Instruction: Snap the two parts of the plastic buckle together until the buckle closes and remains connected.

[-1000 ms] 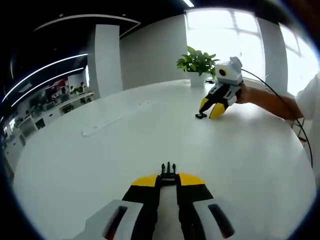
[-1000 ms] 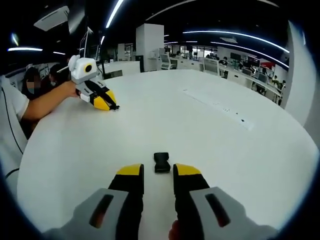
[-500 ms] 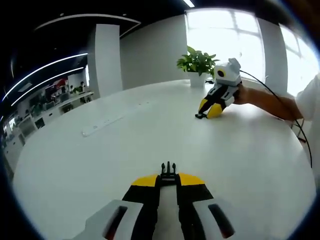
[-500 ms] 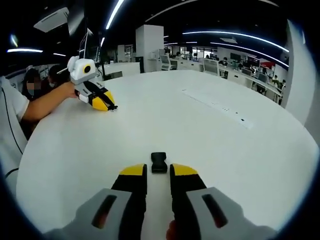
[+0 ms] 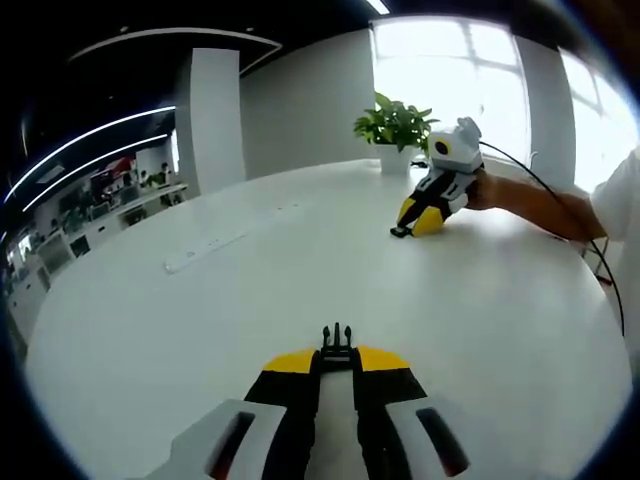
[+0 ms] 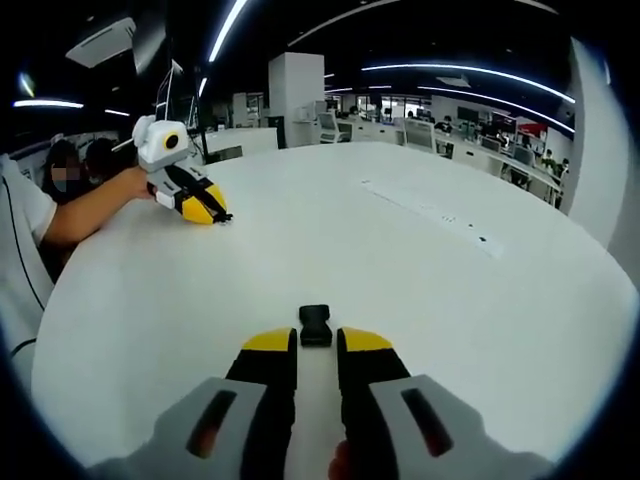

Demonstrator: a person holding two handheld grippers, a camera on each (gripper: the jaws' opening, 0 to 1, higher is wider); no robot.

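Note:
My left gripper rests low over the white round table, shut on the black pronged half of the buckle, whose prongs stick out past the yellow tips. Across the table, my right gripper touches down with the black socket half at its tips. In the right gripper view, that gripper has its jaws drawn in against the rear of the socket half. Far off at the left, the left gripper carries the pronged half. The two halves are far apart.
A long white power strip lies on the table. A potted plant stands at the far edge. A person's forearm and a black cable reach in from the side.
The right gripper's jaws have narrowed around the socket half, and that gripper has tipped slightly on the table. The left gripper and its pronged half have not moved.

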